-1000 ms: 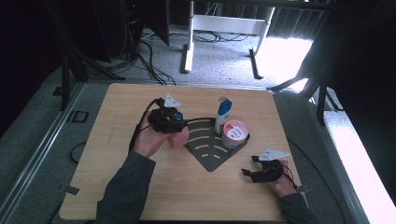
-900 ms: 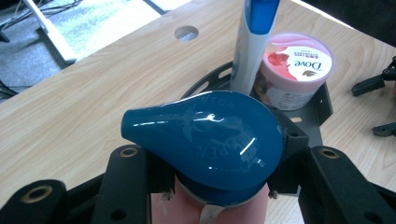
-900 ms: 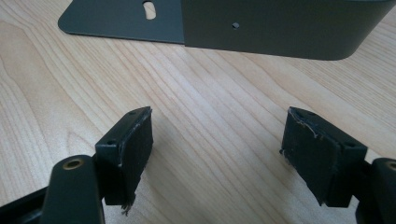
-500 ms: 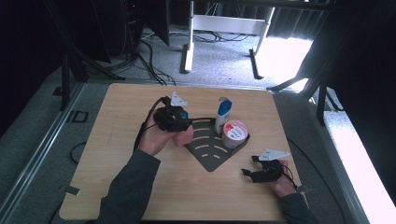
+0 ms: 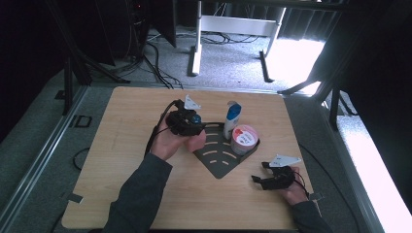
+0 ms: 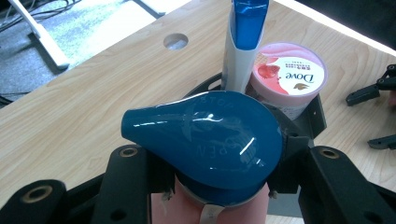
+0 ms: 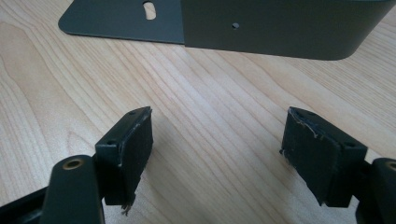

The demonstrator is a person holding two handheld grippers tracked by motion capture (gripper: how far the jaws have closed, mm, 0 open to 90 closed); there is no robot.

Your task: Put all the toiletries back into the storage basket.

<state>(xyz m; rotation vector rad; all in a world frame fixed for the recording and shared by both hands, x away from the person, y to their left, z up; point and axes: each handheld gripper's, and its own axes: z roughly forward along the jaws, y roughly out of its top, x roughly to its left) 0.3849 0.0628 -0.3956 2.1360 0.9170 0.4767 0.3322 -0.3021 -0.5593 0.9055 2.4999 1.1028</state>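
Note:
My left gripper point(image 5: 187, 121) point(image 6: 224, 172) is shut on a pink bottle with a glossy blue cap point(image 6: 205, 140), held just left of a dark fan-shaped rack point(image 5: 218, 162). On the rack stand a white bottle with a blue top point(image 5: 232, 119) point(image 6: 243, 42) and a pink Dove jar point(image 5: 244, 138) point(image 6: 287, 77), side by side. My right gripper point(image 5: 262, 177) point(image 7: 219, 130) rests open on the wooden table, with nothing between its jaws. It lies close to the rack's dark wall point(image 7: 280, 28). The right gripper point(image 6: 359, 120) also appears at the right of the left gripper view.
The wooden table point(image 5: 121, 160) has bare room at the left and front. A round hole point(image 6: 176, 41) sits in the tabletop beyond the rack. Cables and metal stand legs point(image 5: 197, 53) lie on the floor behind the table.
My left gripper has shifted a little to the right, toward the rack, with the blue-capped bottle in it. The right gripper has stayed in place.

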